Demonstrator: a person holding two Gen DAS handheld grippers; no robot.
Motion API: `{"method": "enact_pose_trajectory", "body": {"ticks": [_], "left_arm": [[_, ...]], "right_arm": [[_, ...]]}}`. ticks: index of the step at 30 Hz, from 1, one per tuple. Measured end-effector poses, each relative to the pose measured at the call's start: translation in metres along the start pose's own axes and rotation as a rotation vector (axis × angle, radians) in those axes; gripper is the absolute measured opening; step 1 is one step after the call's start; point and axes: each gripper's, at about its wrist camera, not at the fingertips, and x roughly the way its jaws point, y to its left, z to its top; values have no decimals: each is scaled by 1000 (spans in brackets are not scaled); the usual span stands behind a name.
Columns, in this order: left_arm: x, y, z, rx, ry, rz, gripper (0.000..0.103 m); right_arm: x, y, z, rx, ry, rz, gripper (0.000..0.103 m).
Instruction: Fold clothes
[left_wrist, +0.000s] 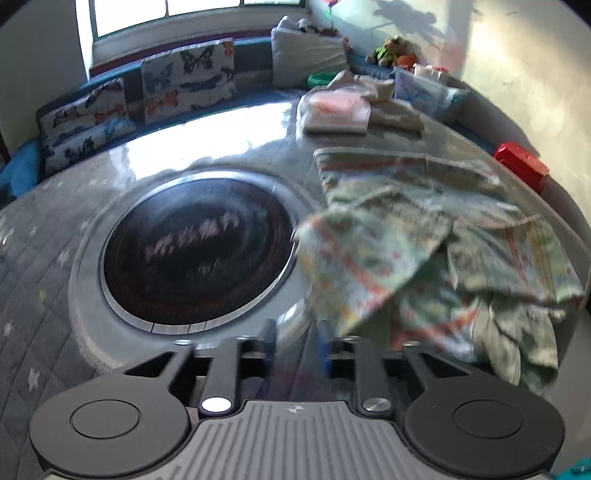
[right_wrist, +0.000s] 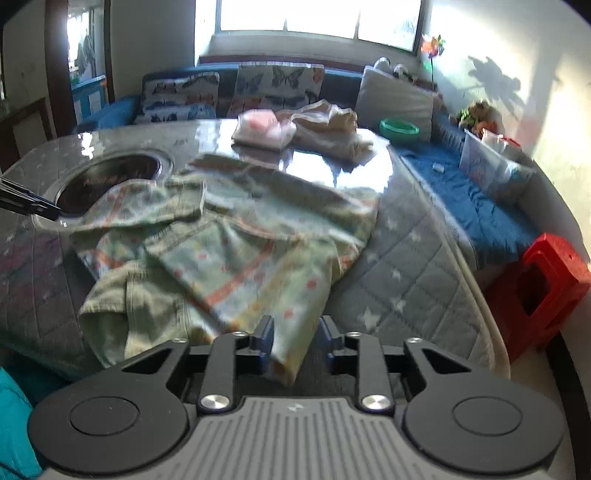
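A green patterned garment (right_wrist: 229, 243) with orange stripes lies crumpled on the glass-topped table (right_wrist: 406, 280); it also shows at the right of the left wrist view (left_wrist: 424, 236). My left gripper (left_wrist: 297, 339) is open and empty, just left of the garment's near edge, over the glass. My right gripper (right_wrist: 295, 332) is open at the garment's near corner, with the cloth edge lying between its fingers. The tip of the left gripper (right_wrist: 33, 206) shows at the far left of the right wrist view.
A round dark inset burner (left_wrist: 195, 251) sits in the table. A folded pink-and-white pile (right_wrist: 264, 131) and a beige garment (right_wrist: 332, 129) lie at the far side. A blue sofa with butterfly cushions (right_wrist: 280, 85), a green bowl (right_wrist: 399, 129) and a red stool (right_wrist: 543, 284) surround the table.
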Motion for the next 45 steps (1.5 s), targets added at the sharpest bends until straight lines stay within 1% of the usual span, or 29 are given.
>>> {"method": "enact_pose_trajectory", "body": {"ticks": [1,2,6,9,11,13,15,16,19,22,25,28,30,31,32,36,37,38,39,41,42,45], "left_arm": [[3,-1,5,1,-8,-2,45],[6,-3,9,2,-15,-4,49],[36,-5,25,-14,-1,-9,53],[55,-5,31,-34,25,-9,53],[65,-6,32,-37,38,-17,50],[69,-7,31,-38,42,-31,18],[71,-9,30,-40,44,-43,9],[70,-10,29,-39,37,-43,6],[63,-10,29,-50,20,-48,4],[54,-6,21,-68,14,-28,4],[44,2,9,-90,17,-7,3],[29,15,-6,-116,31,14,3],[20,23,-17,-133,41,28,3],[15,27,-22,-141,46,35,4],[11,31,-26,-144,51,40,4],[-6,48,-38,-155,66,37,6],[-8,50,-37,-149,66,42,10],[-11,51,-36,-143,66,48,10],[-12,52,-34,-138,62,59,13],[-15,53,-27,-123,48,71,14],[-16,55,-22,-121,41,85,16],[-11,61,-2,-113,17,112,24]], "right_arm": [[1,0,3,6,-11,0,36],[4,0,5,13,-16,1,38],[29,-3,11,53,3,11,40],[44,-8,12,80,13,5,41],[56,-11,12,107,18,4,41],[65,-13,11,125,26,8,40],[74,-14,10,142,38,16,38],[79,-15,10,150,44,19,37],[87,-6,9,120,55,20,26],[92,3,12,90,55,29,21],[95,13,15,57,56,49,20],[95,25,17,18,70,98,20],[93,34,17,-16,83,149,21],[91,37,18,-22,90,176,24],[89,39,19,-26,94,200,24],[80,38,35,-24,70,259,27],[79,36,41,-14,58,263,31],[79,32,47,-5,46,262,33],[80,28,54,5,35,260,33],[88,19,66,15,16,239,33],[96,15,73,24,13,226,33],[118,3,92,51,5,188,33]]}}
